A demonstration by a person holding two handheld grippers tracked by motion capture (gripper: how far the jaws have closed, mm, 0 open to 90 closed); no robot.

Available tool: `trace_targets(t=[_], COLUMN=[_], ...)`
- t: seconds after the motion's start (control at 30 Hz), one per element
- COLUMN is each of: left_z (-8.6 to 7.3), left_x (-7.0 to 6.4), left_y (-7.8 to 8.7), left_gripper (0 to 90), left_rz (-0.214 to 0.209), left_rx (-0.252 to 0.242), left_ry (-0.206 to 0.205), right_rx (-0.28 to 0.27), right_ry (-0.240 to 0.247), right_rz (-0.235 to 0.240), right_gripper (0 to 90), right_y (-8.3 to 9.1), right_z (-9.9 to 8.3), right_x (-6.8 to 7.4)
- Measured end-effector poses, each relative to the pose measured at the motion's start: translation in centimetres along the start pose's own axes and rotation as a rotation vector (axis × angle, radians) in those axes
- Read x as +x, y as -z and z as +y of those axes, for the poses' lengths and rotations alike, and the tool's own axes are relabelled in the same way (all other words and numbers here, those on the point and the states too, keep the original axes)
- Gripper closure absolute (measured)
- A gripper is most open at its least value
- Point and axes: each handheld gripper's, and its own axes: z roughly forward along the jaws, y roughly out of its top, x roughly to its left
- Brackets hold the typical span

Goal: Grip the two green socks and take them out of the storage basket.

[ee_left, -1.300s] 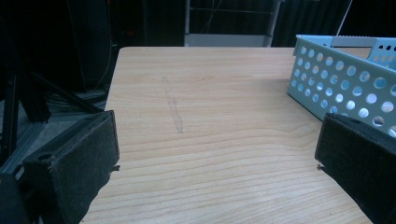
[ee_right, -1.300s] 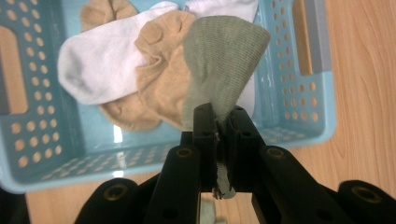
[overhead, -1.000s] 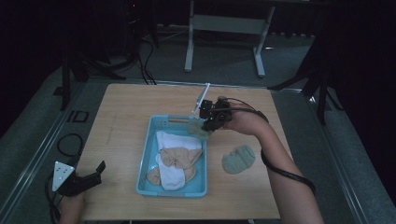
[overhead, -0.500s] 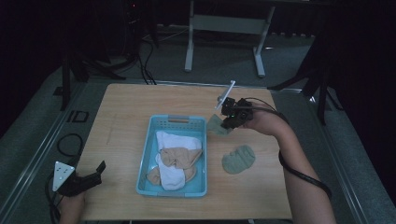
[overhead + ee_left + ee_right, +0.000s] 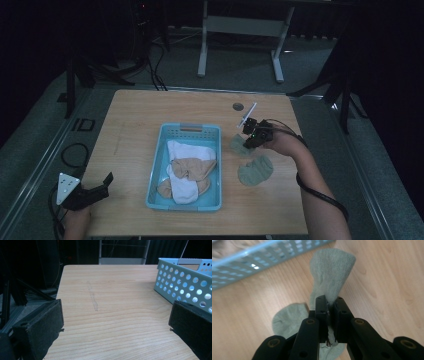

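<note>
Right tool (image 5: 248, 135) moved nearer, clamping one of two green socks (image 5: 331, 272), left tool (image 5: 115, 322) wide open

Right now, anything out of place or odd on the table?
Nothing damaged or spilled. Only oddity: two green socks are outside the blue basket, one lying on the table, one pinched by the right gripper and hanging. The left gripper sits open, idle.

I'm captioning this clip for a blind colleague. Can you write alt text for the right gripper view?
The right gripper is shut on a green sock, which hangs above a wooden table. A second green sock lies on the table below it, and a light blue perforated basket crosses the upper left.
</note>
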Motion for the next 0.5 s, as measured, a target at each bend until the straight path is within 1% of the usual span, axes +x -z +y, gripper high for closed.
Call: trace_targets(t=[0.03,0.1,0.13,0.17,0.3,0.4,0.47,0.5], left_z=[0.0,0.0,0.0,0.0,0.0,0.0,0.0,0.0], left_x=[0.0,0.0,0.0,0.0,0.0,0.0,0.0,0.0], left_y=[0.0,0.0,0.0,0.0,0.0,0.0,0.0,0.0], left_gripper=[0.0,0.0,0.0,0.0,0.0,0.0,0.0,0.0], left_rz=[0.000,0.000,0.000,0.000,0.000,0.000,-0.001,-0.001], left_rx=[0.000,0.001,0.001,0.000,0.000,-0.001,-0.001,0.000], left_ry=[0.000,-0.001,-0.001,-0.001,0.000,0.001,0.003,0.002], right_rx=[-0.002,0.004,0.004,0.005,0.014,0.012,0.014,0.017], right_ry=[-0.010,-0.015,-0.015,-0.030,-0.039,-0.048,-0.061,-0.057], right_rz=[-0.001,0.007,0.007,0.017,0.028,0.035,0.037,0.025], right_gripper=[83.6,83.6,83.6,83.6,83.5,82.3,75.7,74.0], right_y=[-0.5,-1.4,-1.4,-2.3,-3.6,-4.1,-4.2,-4.2], right_z=[-0.2,-0.4,-0.4,-0.6,-0.7,-0.7,-0.7,-0.7], right_x=[-0.1,-0.3,-0.3,-0.5,-0.6,-0.7,-0.8,-0.8])
